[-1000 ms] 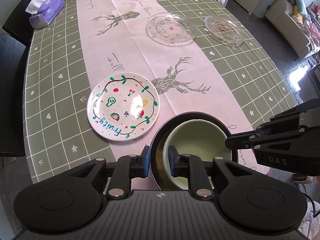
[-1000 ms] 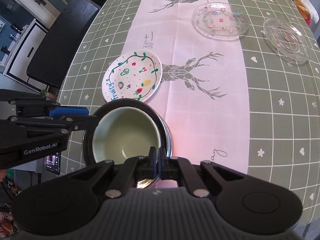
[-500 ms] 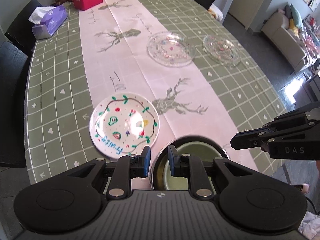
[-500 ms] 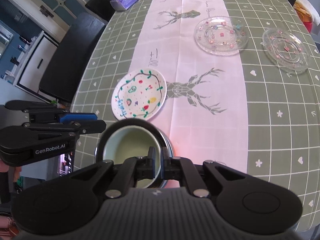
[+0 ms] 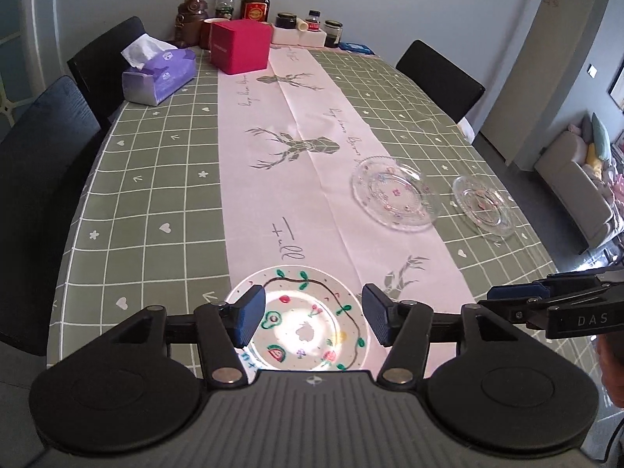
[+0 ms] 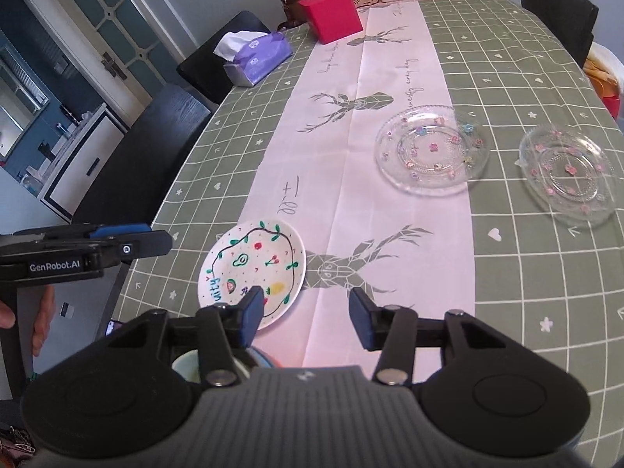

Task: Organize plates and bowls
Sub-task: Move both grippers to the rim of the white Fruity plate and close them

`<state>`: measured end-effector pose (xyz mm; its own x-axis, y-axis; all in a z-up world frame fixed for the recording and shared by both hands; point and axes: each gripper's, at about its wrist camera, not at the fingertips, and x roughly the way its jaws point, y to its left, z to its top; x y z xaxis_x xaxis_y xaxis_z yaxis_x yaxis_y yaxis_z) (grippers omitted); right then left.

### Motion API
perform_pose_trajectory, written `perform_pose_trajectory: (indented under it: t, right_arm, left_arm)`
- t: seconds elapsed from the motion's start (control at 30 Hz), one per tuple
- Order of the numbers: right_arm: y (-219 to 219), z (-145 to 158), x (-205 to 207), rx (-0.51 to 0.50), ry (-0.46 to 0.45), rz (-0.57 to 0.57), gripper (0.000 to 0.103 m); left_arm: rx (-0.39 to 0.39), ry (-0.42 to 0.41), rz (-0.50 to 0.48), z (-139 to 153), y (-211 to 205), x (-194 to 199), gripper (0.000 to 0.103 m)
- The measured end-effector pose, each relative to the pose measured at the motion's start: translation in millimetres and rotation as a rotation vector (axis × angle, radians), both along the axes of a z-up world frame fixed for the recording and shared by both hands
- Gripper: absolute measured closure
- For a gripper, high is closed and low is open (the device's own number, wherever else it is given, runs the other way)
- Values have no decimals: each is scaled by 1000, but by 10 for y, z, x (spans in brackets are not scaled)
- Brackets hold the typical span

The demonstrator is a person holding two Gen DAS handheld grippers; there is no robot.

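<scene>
Both the left claw (image 5: 314,316) and right claw (image 6: 302,314) are opening with nothing between their jaws, above the painted plate (image 6: 251,271) on the surface (image 5: 156,202)

Bare cloth between painted plate (image 6: 252,271) and glass plates (image 6: 432,149)

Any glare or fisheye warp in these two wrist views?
Left wrist: strong glare washes out the painted plate centre; table edges bow from the fisheye. Right wrist: the same plate reads cleanly; glass plates show mild sparkle; door frame curves.
</scene>
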<state>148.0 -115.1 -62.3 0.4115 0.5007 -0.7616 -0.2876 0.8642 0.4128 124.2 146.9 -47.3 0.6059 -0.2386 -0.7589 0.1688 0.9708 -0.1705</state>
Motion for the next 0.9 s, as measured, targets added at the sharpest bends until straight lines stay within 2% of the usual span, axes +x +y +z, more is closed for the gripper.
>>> perform_pose_trajectory:
  t: [0.1, 0.3, 0.4, 0.47, 0.67, 0.9]
  right_arm:
    - [27, -220, 111, 28, 11, -11, 55]
    - [151, -628, 226, 81, 33, -2, 57]
    - [197, -794, 267, 90, 56, -1, 60]
    - [213, -869, 281, 103, 67, 2, 63]
    - [257, -992, 288, 143, 77, -4, 63]
    - [326, -1048, 286, 174, 72, 17, 66]
  left_arm:
    - [3, -17, 28, -212, 102, 41, 36]
    - [-32, 31, 111, -691, 349, 113, 36]
    - [-75, 36, 150, -839, 478, 77, 36]
    - [-88, 27, 162, -886, 525, 37, 37]
    - [-129, 34, 187, -1003, 579, 15, 37]
    - [-118, 31, 179, -1080, 583, -28, 38]
